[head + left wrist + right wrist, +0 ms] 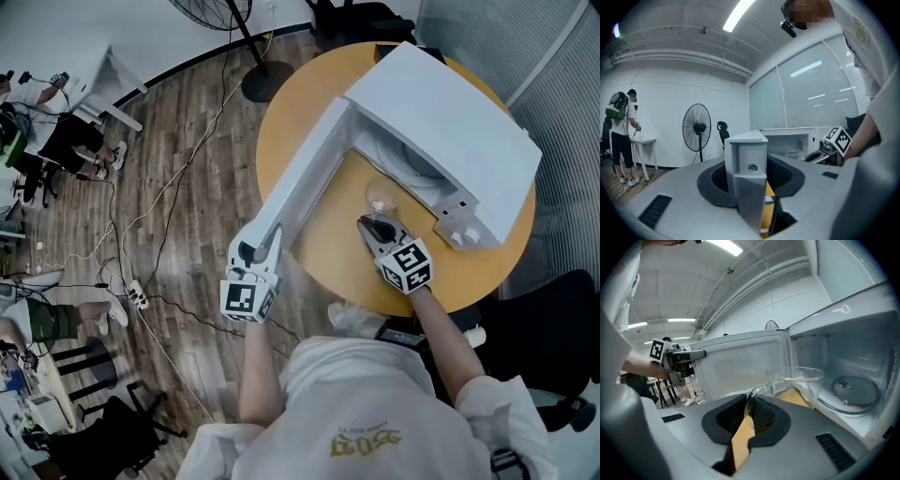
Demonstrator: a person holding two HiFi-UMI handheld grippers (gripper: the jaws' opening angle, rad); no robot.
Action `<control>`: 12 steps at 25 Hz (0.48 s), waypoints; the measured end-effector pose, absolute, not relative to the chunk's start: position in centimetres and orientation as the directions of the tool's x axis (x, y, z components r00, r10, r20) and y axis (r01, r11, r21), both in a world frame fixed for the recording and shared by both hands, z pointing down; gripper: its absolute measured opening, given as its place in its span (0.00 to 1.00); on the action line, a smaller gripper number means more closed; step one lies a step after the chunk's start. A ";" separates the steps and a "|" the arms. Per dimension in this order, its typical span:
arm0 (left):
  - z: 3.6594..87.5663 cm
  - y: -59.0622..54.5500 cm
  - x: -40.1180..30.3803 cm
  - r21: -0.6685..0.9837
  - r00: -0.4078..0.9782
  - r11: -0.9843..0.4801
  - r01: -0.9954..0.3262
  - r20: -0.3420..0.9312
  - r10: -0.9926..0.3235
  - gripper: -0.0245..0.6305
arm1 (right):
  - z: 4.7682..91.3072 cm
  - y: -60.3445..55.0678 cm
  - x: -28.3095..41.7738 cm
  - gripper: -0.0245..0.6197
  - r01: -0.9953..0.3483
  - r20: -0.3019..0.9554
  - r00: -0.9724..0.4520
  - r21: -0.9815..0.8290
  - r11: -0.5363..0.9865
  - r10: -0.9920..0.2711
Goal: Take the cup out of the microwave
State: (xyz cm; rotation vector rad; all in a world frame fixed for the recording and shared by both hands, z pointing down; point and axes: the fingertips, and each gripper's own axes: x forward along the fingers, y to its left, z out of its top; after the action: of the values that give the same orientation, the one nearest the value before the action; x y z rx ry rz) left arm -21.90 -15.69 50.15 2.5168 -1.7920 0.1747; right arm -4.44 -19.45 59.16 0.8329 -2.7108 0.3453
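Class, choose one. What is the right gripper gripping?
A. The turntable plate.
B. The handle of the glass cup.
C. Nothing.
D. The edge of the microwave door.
B: the right gripper view shows the right gripper closed on the handle of the glass cup; the left gripper holds the microwave door.

Cup: clear glass cup with handle (800, 379), upright, just outside the open cavity.
Microwave: white microwave (455, 127), door (305, 178) swung wide.

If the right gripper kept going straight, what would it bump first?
The right gripper holds the glass cup by its handle. Beyond it, probably the microwave's inner wall, though depth is unclear.
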 end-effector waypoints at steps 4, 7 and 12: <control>50.3 -15.4 -21.8 -0.024 0.323 -0.328 -0.944 0.124 -0.938 0.31 | 60.3 -18.5 -4.8 0.09 -0.558 0.352 -0.802 -0.153 0.816 -0.483; 50.2 -15.4 -21.8 -0.026 0.322 -0.327 -0.945 0.122 -0.939 0.31 | 61.0 -18.2 -5.3 0.10 -0.544 0.365 -0.807 -0.150 0.826 -0.465; 50.2 -15.5 -21.7 -0.031 0.320 -0.325 -0.945 0.119 -0.940 0.31 | 62.0 -17.3 -5.8 0.10 -0.512 0.371 -0.823 -0.158 0.844 -0.430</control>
State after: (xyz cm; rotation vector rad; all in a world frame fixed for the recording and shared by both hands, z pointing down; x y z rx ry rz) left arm -21.73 -15.54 50.18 2.5156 -1.7984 0.1777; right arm -5.82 -17.33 61.99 0.7101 -2.6993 0.3600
